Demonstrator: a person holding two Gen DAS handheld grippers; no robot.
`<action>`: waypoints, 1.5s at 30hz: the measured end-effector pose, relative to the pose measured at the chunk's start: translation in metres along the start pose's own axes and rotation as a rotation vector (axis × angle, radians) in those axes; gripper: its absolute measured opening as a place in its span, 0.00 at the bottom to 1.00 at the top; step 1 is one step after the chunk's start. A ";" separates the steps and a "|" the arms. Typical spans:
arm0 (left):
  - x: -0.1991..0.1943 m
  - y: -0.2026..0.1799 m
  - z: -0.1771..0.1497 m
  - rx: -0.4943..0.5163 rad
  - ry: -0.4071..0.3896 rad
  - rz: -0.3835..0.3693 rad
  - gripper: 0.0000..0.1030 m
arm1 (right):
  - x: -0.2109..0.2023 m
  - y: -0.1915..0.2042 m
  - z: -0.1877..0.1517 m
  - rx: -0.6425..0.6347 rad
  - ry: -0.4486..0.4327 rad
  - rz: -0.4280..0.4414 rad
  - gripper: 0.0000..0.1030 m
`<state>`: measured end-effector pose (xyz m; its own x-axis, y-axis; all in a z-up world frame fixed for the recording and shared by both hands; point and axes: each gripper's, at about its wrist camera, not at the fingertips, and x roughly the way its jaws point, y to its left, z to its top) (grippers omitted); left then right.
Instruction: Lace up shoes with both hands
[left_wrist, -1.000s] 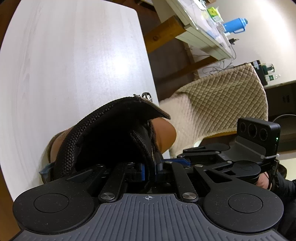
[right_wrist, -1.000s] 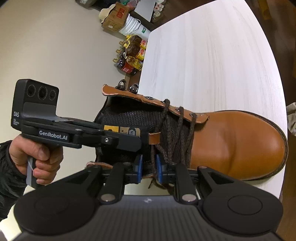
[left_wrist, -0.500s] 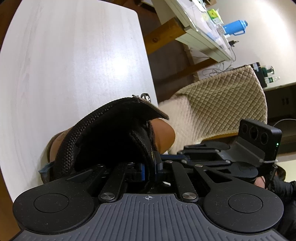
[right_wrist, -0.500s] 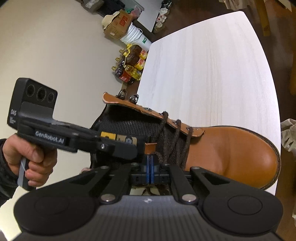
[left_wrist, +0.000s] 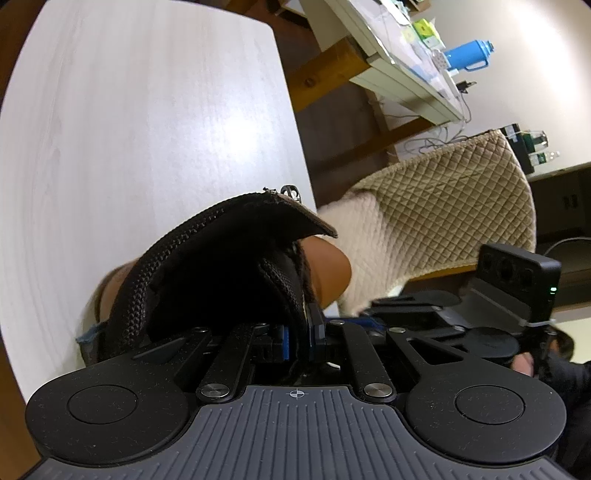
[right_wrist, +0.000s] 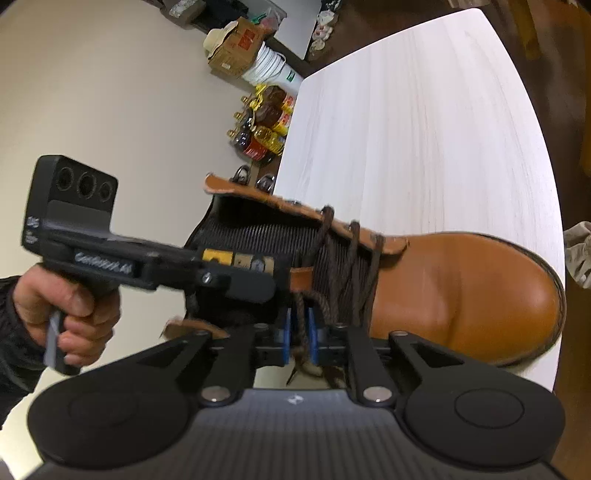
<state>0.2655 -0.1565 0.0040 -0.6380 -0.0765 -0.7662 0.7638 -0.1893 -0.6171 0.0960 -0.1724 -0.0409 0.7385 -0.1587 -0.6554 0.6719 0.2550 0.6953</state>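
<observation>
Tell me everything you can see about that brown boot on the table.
The boot is tan, smooth leather by its look, with a rounded toe, a dark sole edge and black mesh lining. It lies on a white table, toe towards the far edge. A dark brown lace crosses only its lower eyelets; the metal hooks at the top stand empty. The left gripper is shut on the tongue's edge. A lace strand runs between the right gripper's opening jaws.
</observation>
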 end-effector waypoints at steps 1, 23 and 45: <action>0.001 -0.002 0.000 0.015 0.000 0.012 0.09 | -0.005 0.001 0.000 -0.009 0.000 0.000 0.15; 0.009 -0.042 -0.010 0.400 -0.048 0.106 0.09 | -0.001 0.008 0.023 -0.179 -0.091 0.040 0.18; 0.007 -0.042 -0.025 0.500 -0.099 0.084 0.13 | 0.031 -0.051 0.034 0.230 -0.024 0.240 0.03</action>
<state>0.2311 -0.1249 0.0201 -0.6009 -0.1997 -0.7740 0.6884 -0.6214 -0.3741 0.0870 -0.2225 -0.0868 0.8764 -0.1437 -0.4597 0.4721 0.0666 0.8790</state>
